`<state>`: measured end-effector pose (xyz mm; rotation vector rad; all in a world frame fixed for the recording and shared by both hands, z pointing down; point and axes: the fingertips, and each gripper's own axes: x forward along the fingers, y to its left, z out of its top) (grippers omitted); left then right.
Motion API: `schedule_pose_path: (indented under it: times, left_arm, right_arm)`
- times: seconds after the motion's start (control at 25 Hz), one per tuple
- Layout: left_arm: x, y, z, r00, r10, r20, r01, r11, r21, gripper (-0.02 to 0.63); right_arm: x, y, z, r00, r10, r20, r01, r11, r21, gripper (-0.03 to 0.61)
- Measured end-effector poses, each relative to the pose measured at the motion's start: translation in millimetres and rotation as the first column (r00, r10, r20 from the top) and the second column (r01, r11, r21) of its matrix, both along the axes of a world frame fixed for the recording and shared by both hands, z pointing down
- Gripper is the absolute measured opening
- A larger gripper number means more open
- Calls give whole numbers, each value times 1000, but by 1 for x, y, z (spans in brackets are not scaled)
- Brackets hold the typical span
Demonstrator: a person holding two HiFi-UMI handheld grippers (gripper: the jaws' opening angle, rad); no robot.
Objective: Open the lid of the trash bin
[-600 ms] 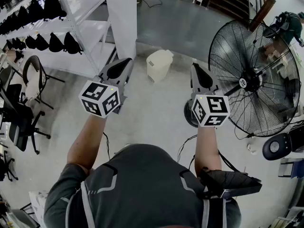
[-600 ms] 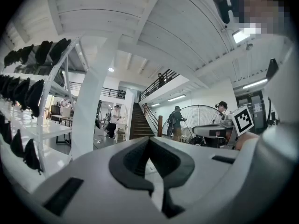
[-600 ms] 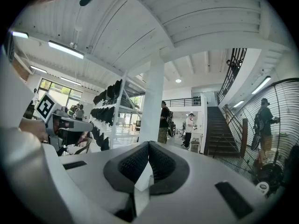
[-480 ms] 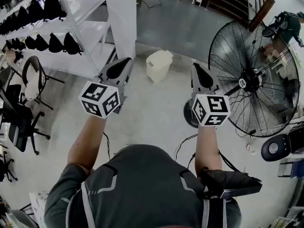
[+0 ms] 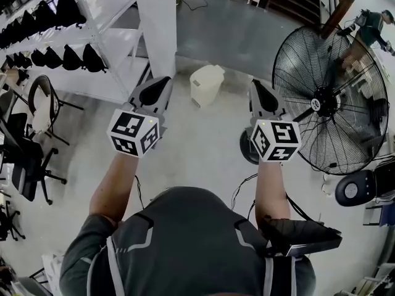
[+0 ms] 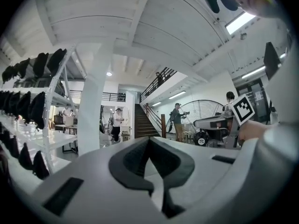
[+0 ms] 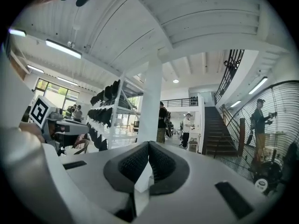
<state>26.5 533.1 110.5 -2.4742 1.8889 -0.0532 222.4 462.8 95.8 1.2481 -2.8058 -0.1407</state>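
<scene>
The white trash bin [image 5: 206,84] stands on the concrete floor ahead of me, its lid down. Both grippers are held level in the air, apart from it. My left gripper [image 5: 164,80] is to the bin's left and my right gripper [image 5: 253,85] to its right. Each has its jaws shut with nothing between them, as the left gripper [image 6: 148,142] and the right gripper [image 7: 149,146] show in their own views. The bin is below both gripper views and does not show there.
A large black floor fan [image 5: 327,103] stands at the right, its base near my right gripper. A white pillar [image 5: 157,23] and white shelves with black bags [image 5: 68,54] are at the left, with office chairs [image 5: 37,103] beside them. People stand far off by the stairs [image 7: 259,120].
Both grippers stay shut and in nearly the same place. The head view has shifted a little, and the person at the far right has moved.
</scene>
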Motion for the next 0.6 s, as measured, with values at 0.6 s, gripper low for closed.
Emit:
schedule_pose_path:
  times: [0.6]
  left_arm:
    - [-70, 16, 12, 999, -3, -43, 3, 1000, -12, 8]
  right_arm:
    - [-64, 19, 4, 1000, 9, -8, -9, 1000, 8, 26]
